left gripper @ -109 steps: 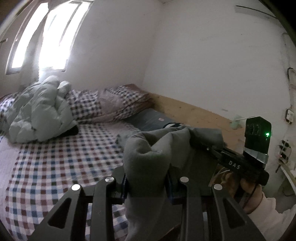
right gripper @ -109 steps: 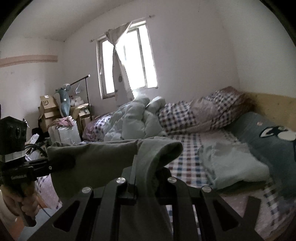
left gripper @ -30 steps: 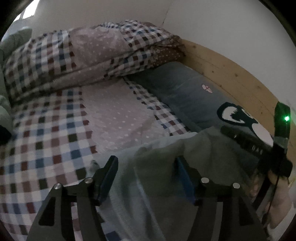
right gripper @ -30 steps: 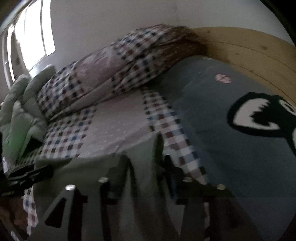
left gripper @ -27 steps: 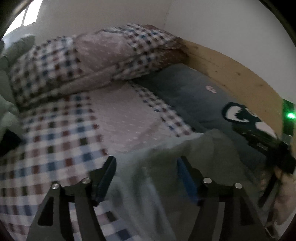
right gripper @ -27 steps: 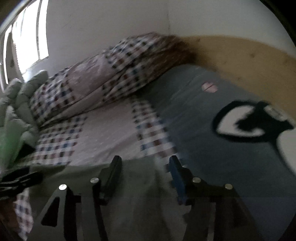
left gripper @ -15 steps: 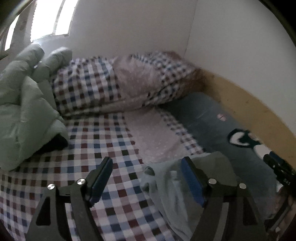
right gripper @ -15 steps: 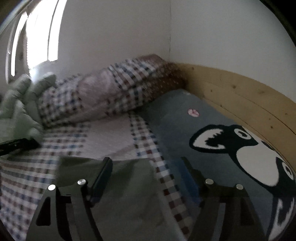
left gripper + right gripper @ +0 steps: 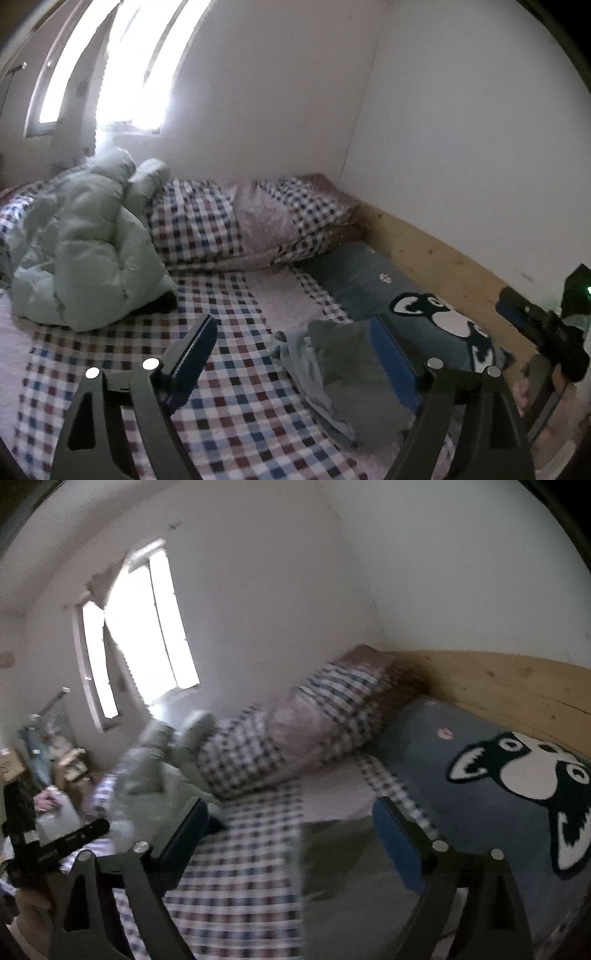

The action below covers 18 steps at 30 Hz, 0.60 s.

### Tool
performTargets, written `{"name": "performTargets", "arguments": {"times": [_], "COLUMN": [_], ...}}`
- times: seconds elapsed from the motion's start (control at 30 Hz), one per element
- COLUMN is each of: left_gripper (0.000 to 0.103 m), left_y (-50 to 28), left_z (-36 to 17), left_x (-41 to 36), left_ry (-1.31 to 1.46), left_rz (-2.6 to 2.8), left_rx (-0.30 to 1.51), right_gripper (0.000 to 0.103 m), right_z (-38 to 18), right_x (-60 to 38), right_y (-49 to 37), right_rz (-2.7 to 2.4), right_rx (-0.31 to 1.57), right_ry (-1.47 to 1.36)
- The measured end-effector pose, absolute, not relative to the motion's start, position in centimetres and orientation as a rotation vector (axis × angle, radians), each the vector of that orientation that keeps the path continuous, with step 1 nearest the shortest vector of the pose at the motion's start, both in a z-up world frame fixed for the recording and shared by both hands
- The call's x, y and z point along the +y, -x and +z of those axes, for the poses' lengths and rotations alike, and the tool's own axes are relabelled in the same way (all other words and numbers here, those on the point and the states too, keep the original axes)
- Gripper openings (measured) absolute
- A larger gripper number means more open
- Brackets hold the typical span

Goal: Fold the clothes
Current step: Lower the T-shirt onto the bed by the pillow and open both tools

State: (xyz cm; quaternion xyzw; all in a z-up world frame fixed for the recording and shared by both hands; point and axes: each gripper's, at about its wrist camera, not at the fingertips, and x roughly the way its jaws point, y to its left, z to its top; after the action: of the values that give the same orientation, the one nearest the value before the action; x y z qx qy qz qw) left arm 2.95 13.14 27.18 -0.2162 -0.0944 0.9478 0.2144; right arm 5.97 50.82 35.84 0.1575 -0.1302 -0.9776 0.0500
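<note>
Both tongs, left tongs (image 9: 291, 350) and right tongs (image 9: 291, 829), are opening wide and empty, grey garment (image 9: 343, 362) lying folded on the checked bed (image 9: 229, 398) at lower centre-right (pale one under it), so this fold looks done; puffy jacket (image 9: 85, 258) upper left possibly left.
</note>
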Motion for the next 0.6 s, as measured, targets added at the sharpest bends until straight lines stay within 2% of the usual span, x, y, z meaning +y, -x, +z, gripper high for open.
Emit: {"name": "performTargets", "arguments": {"times": [0.3,0.6], "left_gripper": [0.091,0.091], "left_y": [-12.5,-21.2], "left_z": [29.9,28.9], "left_x": [7.6,1.5], "left_ry": [0.509,0.436], "left_rz": [2.681,2.746], "left_rx": [-0.267,-0.396], "right_gripper": [0.101,0.102], "right_z": [40.0,38.3], "right_x": [44.9,40.5], "right_y": [-13.6,-20.0], "right_rz": [-2.904,-2.781], "right_rx": [-0.325,-0.339], "right_ry": [-0.338,-0.349]}}
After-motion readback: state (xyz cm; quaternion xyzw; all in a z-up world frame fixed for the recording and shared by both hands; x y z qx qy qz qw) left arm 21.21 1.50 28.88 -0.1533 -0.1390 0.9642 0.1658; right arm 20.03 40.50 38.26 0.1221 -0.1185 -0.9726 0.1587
